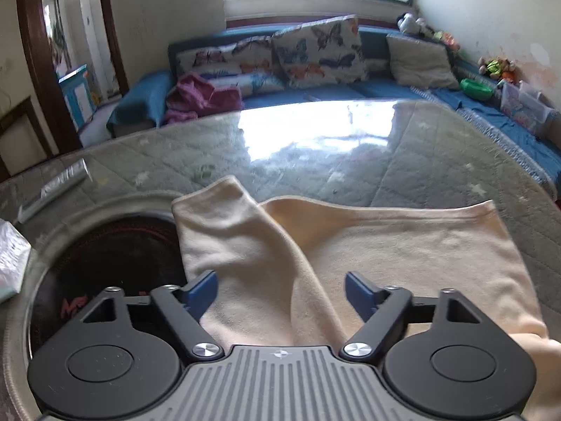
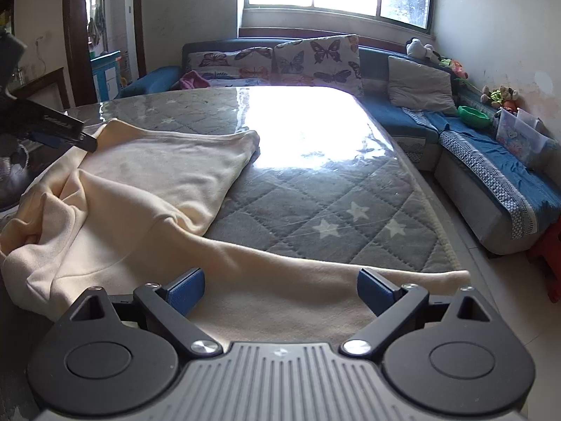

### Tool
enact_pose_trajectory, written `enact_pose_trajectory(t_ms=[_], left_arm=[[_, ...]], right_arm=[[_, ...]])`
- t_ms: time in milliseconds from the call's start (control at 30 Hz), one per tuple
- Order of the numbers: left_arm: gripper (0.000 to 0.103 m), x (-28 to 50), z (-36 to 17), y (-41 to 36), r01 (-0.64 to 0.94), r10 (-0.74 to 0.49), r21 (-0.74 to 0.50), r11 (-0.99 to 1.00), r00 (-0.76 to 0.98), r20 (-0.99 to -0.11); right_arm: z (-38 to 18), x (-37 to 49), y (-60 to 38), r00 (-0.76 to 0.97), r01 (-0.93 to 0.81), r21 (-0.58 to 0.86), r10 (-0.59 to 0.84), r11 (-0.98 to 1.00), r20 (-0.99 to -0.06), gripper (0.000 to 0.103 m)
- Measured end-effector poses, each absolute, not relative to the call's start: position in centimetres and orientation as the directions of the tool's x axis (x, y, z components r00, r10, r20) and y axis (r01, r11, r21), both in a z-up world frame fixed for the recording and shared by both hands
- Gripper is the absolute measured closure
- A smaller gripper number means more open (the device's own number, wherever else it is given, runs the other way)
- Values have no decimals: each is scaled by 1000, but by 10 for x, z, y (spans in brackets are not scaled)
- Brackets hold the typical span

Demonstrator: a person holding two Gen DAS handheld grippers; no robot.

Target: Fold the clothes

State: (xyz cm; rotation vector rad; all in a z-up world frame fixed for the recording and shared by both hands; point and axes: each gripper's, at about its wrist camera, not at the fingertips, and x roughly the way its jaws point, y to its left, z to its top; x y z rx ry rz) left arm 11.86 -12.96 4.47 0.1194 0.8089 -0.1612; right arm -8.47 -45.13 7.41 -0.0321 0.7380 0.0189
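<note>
Left gripper (image 1: pixel 281 291): jaws spread wide over one cream garment (image 1: pixel 385 252), gripping nothing. Right gripper (image 2: pixel 280 289): jaws spread over a sleeve of the same garment. Garment lies rumpled on one glass-topped table (image 2: pixel 315 189). Two butterfly cushions (image 2: pixel 315 59) behind.

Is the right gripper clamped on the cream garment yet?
No. The right gripper is open, its fingers spread wide over the cream garment, gripping nothing.
</note>
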Motion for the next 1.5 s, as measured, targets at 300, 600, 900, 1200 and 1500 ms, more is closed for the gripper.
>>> enact_pose_trajectory(t_ms=[300, 600, 900, 1200, 1500], left_arm=[[98, 105, 47, -101, 191, -144, -19, 981, 671, -727], [99, 44, 79, -46, 96, -111, -60, 994, 743, -660], [99, -29, 77, 5, -17, -47, -90, 996, 752, -657], [87, -54, 50, 22, -35, -20, -60, 998, 688, -726], [74, -75, 85, -20, 235, -248, -108, 966, 725, -642]], right_arm=[[71, -87, -453, 736, -24, -25, 0, 999, -677, 7], [70, -88, -455, 736, -14, -16, 0, 1000, -676, 7], [71, -88, -456, 732, -23, -36, -7, 999, -681, 6], [78, -86, -450, 731, -64, -117, -33, 991, -682, 7], [112, -96, -419, 739, -242, -50, 150, 969, -657, 14]])
